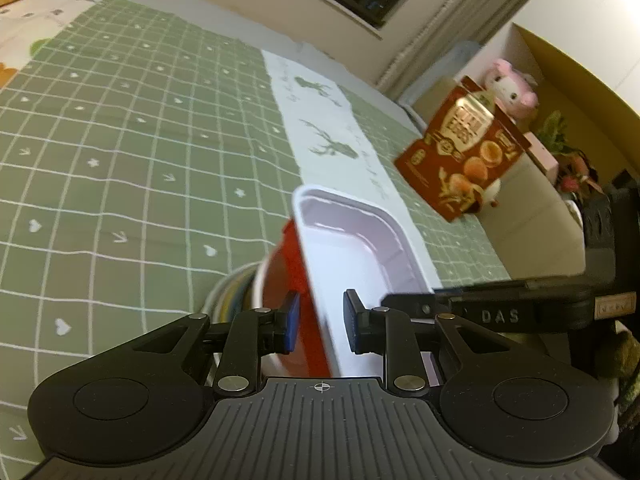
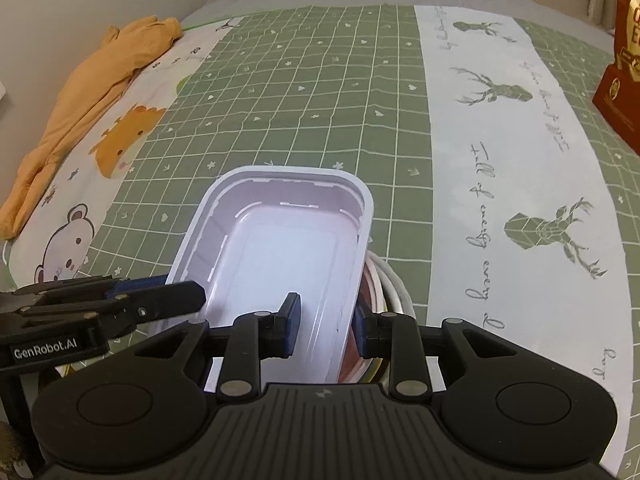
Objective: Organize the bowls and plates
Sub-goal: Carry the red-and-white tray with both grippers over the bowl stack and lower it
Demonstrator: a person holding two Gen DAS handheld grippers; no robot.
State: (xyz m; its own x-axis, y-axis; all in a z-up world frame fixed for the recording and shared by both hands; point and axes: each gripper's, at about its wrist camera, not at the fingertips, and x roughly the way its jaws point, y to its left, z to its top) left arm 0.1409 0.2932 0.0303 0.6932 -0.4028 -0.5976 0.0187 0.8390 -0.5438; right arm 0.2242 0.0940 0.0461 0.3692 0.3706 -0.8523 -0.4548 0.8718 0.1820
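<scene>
A white rectangular tray-like bowl (image 1: 352,248) (image 2: 280,240) is held tilted above a stack of round bowls: a red one (image 1: 280,280) (image 2: 362,312) inside white and coloured ones (image 1: 232,292) (image 2: 394,288). My left gripper (image 1: 320,322) straddles the tray's left long wall, one pad inside and one outside, jaws a little apart around it. My right gripper (image 2: 324,324) straddles the tray's right long wall the same way. Each gripper shows in the other's view: the right one (image 1: 500,312), the left one (image 2: 120,304).
Everything sits on a bed with a green grid cover (image 2: 320,100) and a white deer-print strip (image 2: 500,140). An orange garment (image 2: 92,92) lies at far left. A red snack box (image 1: 464,148) (image 2: 620,80) stands at the right, before a shelf with a plush toy (image 1: 512,88).
</scene>
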